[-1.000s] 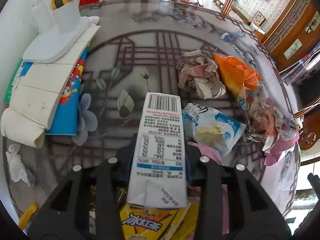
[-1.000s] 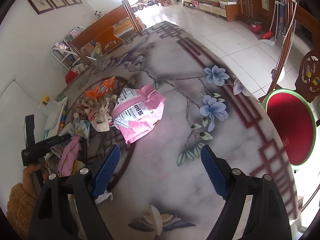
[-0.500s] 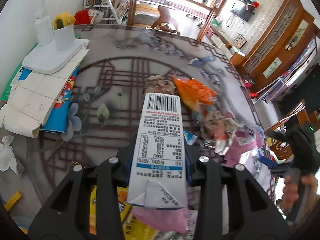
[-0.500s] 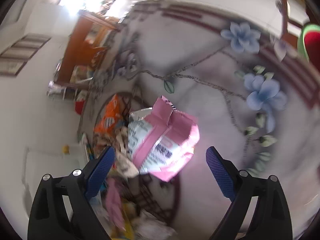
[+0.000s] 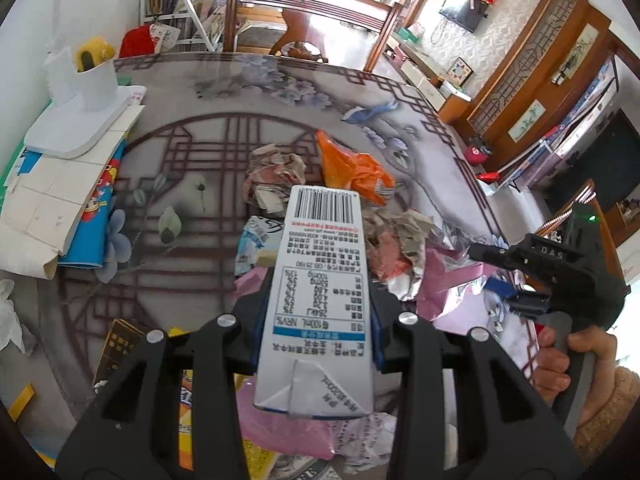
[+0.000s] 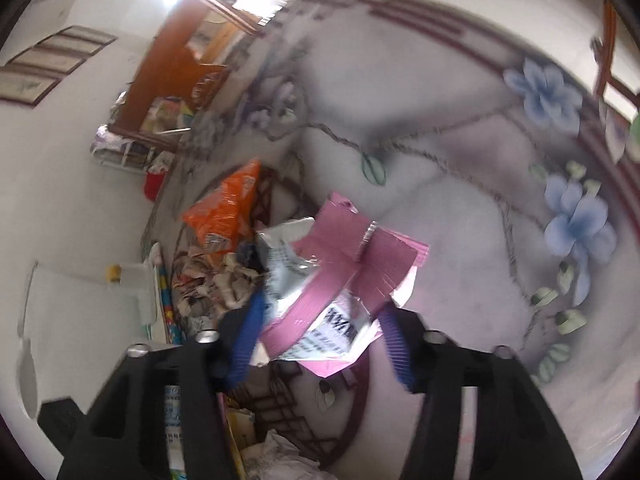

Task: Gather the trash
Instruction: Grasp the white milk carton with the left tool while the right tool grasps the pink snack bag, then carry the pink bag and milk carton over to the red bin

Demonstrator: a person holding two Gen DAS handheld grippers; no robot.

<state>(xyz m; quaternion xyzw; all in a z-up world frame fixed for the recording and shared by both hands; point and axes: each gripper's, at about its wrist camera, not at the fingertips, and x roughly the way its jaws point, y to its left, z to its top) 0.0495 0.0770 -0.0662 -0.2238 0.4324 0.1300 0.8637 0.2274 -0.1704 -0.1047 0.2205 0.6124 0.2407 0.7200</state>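
My left gripper is shut on a white milk carton, held barcode end forward above the patterned table. Below it lie a crumpled paper wad, an orange bag and a blue-white wrapper. My right gripper has a pink wrapper between its blue pads; its jaws are closing and the pads touch the wrapper's two sides. In the left wrist view the right gripper reaches into the pile from the right, held by a hand.
A white lamp base rests on stacked books and cardboard at the table's left. Yellow cartons and a white tissue lie near the front. A wooden chair stands behind the table.
The right gripper came down over the pink wrapper and its wide jaws closed in on it. The left gripper rose with the carton, and the right gripper entered its view.
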